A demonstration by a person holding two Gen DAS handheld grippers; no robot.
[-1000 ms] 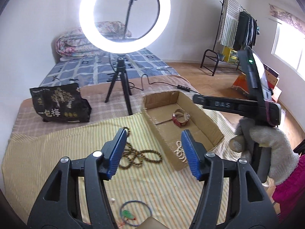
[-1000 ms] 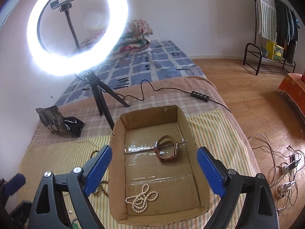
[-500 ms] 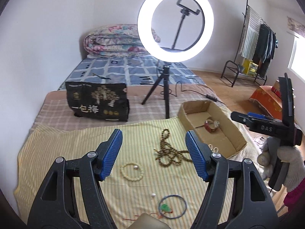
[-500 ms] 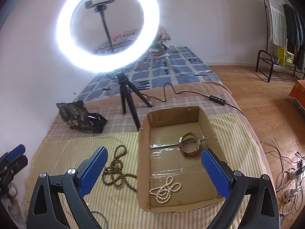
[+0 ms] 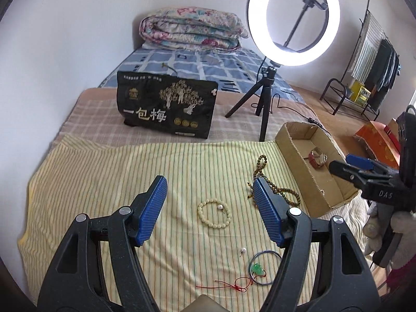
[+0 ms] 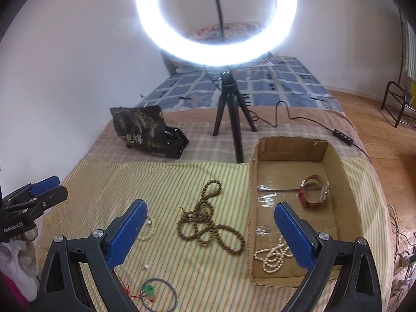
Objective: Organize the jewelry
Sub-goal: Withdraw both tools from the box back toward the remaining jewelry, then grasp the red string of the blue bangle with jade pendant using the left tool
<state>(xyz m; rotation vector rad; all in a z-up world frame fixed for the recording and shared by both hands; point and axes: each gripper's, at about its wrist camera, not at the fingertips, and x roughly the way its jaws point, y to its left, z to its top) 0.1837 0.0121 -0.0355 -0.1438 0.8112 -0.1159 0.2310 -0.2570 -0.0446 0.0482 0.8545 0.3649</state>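
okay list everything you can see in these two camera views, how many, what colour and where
cardboard box: 1, brown, right side of striped cloth
watch: 1, red strap, inside box
pearl necklace: 1, white, near end of box
wooden bead necklace: 1, brown, on cloth left of box
bead bracelet: 1, cream, middle of cloth
loose pearl: 1, white, near edge of cloth
thin ring with green pendant: 1, blue, red cord attached
striped cloth: 1, yellow, over bed
black bag: 1, gold print, behind cloth
ring light: 1, white, lit, on black tripod
folded quilt: 1, floral, far end of bed
left gripper: blue pads, open, above bracelet
right gripper: blue pads, open, above wooden beads
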